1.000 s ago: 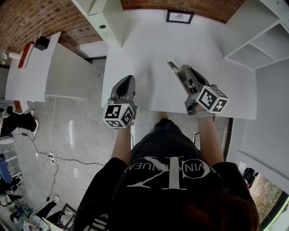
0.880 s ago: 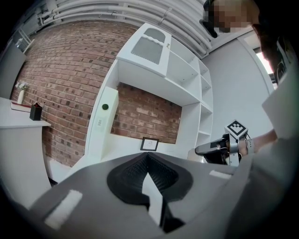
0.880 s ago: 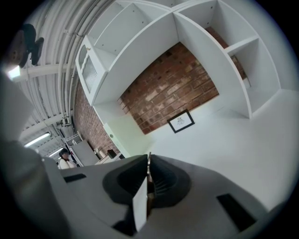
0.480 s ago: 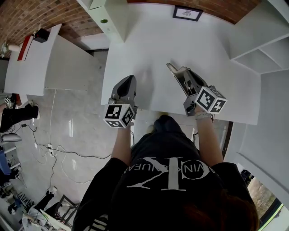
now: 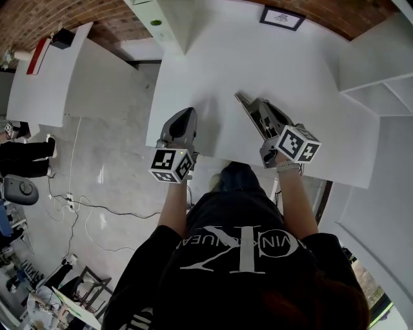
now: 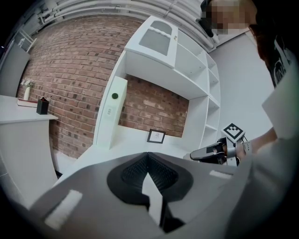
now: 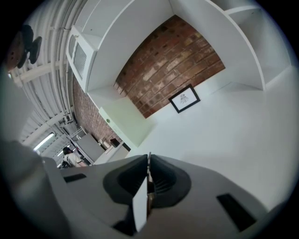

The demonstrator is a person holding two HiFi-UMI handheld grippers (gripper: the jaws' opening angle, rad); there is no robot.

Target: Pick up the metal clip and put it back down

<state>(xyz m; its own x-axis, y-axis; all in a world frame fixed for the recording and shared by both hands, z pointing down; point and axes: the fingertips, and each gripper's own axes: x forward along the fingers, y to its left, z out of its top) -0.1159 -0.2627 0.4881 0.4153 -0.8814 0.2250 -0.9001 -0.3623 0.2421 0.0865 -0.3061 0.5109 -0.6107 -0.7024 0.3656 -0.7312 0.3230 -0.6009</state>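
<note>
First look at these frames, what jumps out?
Two handheld grippers with marker cubes hang over the near edge of a bare white table: the left gripper points straight ahead and the right gripper angles toward it. Each one's own view shows its jaws together. No metal clip can be made out anywhere; the only small item is a framed picture at the table's far edge.

R gripper (image 7: 148,162): jaws pressed together, a thin pale edge at the seam, can't tell what it is. Bare white desk (image 7: 233,140) ahead. Framed pic (image 7: 184,99) leans against brick wall (image 7: 173,56) at the back. Pale green panel (image 7: 125,122) to its left. Person (image 7: 70,157) far off, left bkgd.
</note>
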